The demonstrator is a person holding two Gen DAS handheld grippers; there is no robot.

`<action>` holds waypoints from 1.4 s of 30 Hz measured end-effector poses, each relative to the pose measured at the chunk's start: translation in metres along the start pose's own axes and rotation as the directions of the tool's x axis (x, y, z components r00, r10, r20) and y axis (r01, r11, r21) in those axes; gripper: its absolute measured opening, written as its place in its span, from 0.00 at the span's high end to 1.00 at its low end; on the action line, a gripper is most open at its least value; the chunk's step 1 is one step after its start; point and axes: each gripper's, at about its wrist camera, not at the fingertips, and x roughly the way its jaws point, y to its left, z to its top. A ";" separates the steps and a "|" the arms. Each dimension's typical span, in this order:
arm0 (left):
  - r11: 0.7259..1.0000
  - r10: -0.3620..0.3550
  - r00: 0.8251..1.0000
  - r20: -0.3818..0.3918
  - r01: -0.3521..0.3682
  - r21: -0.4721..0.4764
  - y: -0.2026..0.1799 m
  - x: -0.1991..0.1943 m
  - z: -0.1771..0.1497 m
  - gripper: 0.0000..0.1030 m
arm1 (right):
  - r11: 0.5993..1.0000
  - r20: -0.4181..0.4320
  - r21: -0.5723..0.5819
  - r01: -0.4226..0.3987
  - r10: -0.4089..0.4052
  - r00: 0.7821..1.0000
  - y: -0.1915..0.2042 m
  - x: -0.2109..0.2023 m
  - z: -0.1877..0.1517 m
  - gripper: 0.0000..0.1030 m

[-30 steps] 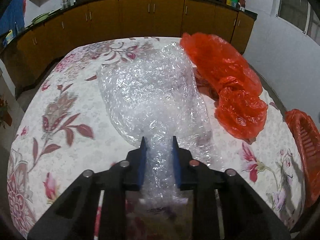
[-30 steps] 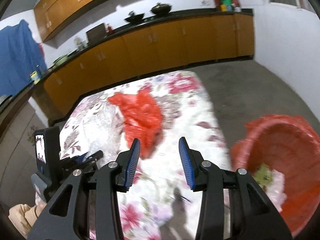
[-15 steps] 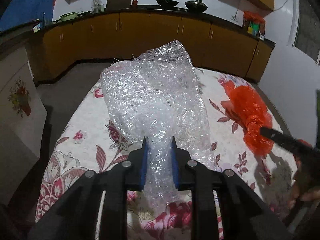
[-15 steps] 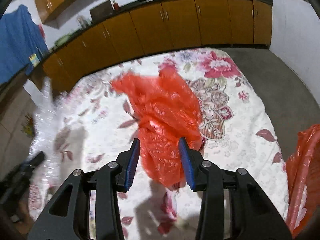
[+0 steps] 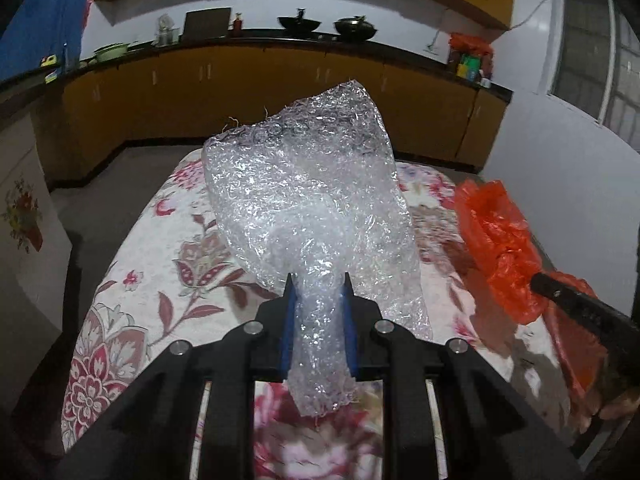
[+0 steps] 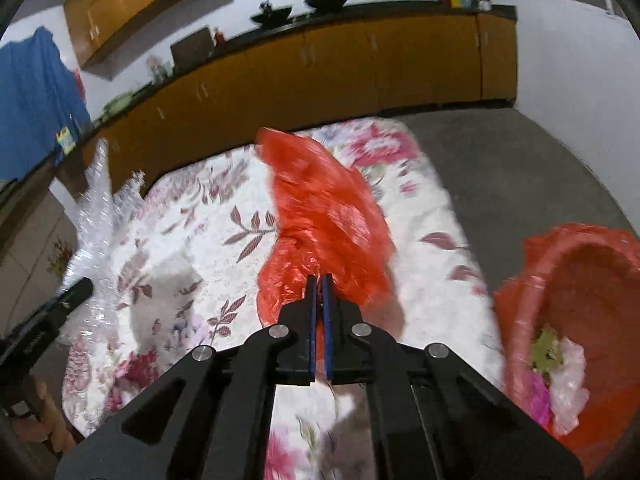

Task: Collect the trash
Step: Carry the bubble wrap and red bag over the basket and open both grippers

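A crumpled sheet of clear bubble wrap (image 5: 304,192) hangs lifted above the floral table, and my left gripper (image 5: 318,280) is shut on its lower end. In the right wrist view the same wrap (image 6: 96,216) shows at the far left with the left gripper's black fingers (image 6: 76,292) under it. A red plastic bag (image 6: 324,216) lies on the cloth, and my right gripper (image 6: 319,278) is shut on its near edge, the blue pads almost touching. From the left wrist view the red bag (image 5: 496,236) sits at the right, with a right gripper finger (image 5: 560,292) on it.
A red basket (image 6: 520,308) lined with red plastic stands off the table's right edge and holds several scraps of trash. The floral tablecloth (image 6: 208,208) covers the table. Brown cabinets (image 5: 240,92) with pots on the counter run along the far wall.
My left gripper raised the bubble wrap off the cloth. My right gripper came in over the red bag, and its jaws closed from open onto the bag's near edge.
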 end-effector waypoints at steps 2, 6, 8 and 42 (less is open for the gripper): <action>1.000 -0.014 1.000 0.004 0.014 0.012 -0.007 -0.006 -0.001 0.80 | 1.000 0.032 0.001 0.008 -0.008 0.999 -0.004 -0.019 -0.001 0.97; 0.998 -0.057 0.998 0.014 0.057 0.040 -0.027 -0.020 -0.004 0.80 | 0.999 0.099 -0.007 0.032 -0.031 0.995 -0.009 -0.058 -0.002 0.97; 0.996 -0.077 0.997 0.016 0.076 0.055 -0.036 -0.026 -0.007 0.80 | 0.999 0.128 -0.004 0.046 -0.045 0.991 -0.013 -0.077 -0.003 0.97; 0.813 -0.469 0.869 -0.156 0.494 0.308 -0.256 -0.044 -0.040 0.80 | 0.931 0.264 0.239 0.275 -0.335 0.904 -0.136 -0.195 -0.030 0.97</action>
